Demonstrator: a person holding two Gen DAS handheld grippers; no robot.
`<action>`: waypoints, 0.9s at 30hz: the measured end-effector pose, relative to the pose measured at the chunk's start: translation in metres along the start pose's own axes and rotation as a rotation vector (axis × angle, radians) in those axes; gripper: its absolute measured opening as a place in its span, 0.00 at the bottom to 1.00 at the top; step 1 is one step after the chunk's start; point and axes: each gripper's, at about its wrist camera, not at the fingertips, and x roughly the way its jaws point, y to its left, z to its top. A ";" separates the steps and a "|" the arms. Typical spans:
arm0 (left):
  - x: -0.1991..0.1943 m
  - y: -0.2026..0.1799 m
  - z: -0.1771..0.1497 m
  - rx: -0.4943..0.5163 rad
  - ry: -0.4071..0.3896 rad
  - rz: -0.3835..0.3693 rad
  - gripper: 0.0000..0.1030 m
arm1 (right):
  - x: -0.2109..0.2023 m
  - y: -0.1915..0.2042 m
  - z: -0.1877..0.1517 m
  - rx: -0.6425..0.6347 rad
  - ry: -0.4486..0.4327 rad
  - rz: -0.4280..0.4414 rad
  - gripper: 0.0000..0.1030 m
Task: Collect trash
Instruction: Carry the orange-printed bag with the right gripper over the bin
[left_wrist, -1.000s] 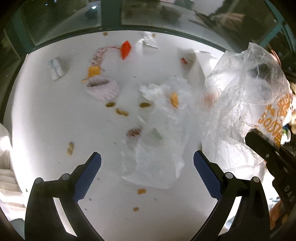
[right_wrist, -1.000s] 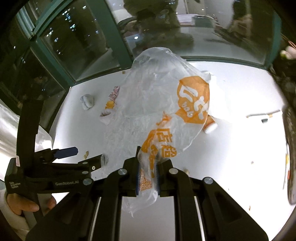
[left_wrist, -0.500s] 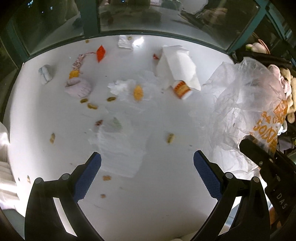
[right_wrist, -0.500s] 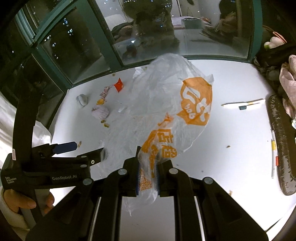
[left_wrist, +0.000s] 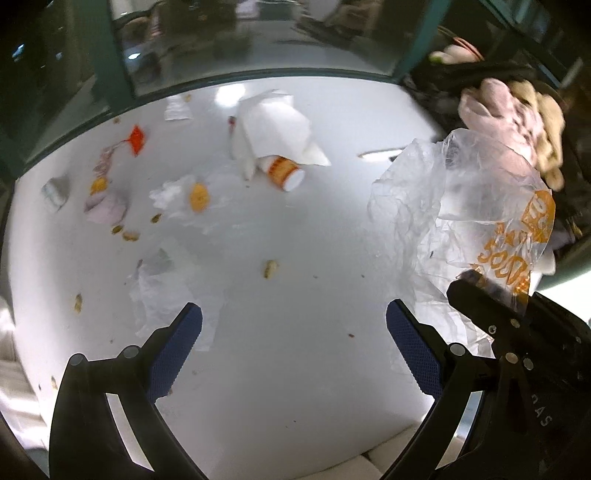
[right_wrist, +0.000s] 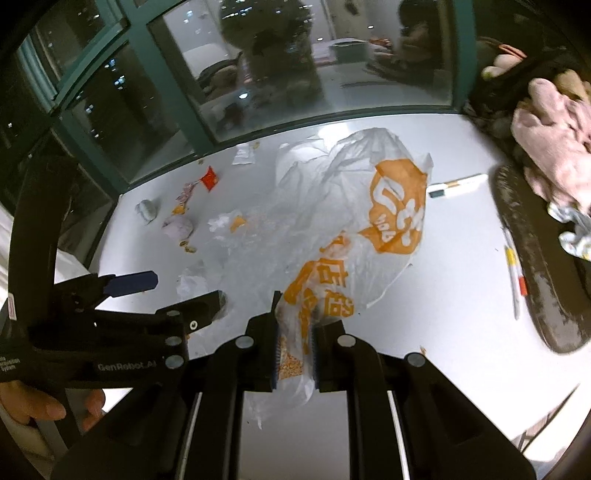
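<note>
My right gripper (right_wrist: 294, 343) is shut on a clear plastic bag with orange print (right_wrist: 354, 221), which hangs at the right of the left wrist view (left_wrist: 461, 221). My left gripper (left_wrist: 293, 332) is open and empty above the white table (left_wrist: 314, 229). Trash lies scattered ahead of it: an orange-and-white cup on its side (left_wrist: 282, 172), white paper (left_wrist: 273, 125), a tissue with an orange chip (left_wrist: 184, 195), a red wrapper (left_wrist: 136, 137), a pink wad (left_wrist: 105, 208), a clear film (left_wrist: 162, 288) and crumbs.
Dark windows with green frames (right_wrist: 177, 92) run along the table's far edge. Pink cloth and plush (right_wrist: 554, 140) and a dark long object (right_wrist: 535, 258) sit at the right, with pens (right_wrist: 456, 184) nearby. A hand holds the left gripper's handle (right_wrist: 37, 406).
Both grippers have pulled back and swung right, so the trash now lies farther off and to the left. The cup and white paper came into view. The bag stays clamped.
</note>
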 end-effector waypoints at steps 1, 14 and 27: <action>0.001 -0.002 -0.002 0.010 0.007 -0.010 0.94 | -0.005 -0.001 -0.004 0.018 -0.005 -0.014 0.13; 0.007 -0.041 -0.039 0.230 0.061 -0.171 0.94 | -0.050 -0.007 -0.068 0.221 -0.059 -0.205 0.13; -0.001 -0.134 -0.080 0.506 0.088 -0.265 0.94 | -0.110 -0.040 -0.139 0.443 -0.150 -0.354 0.13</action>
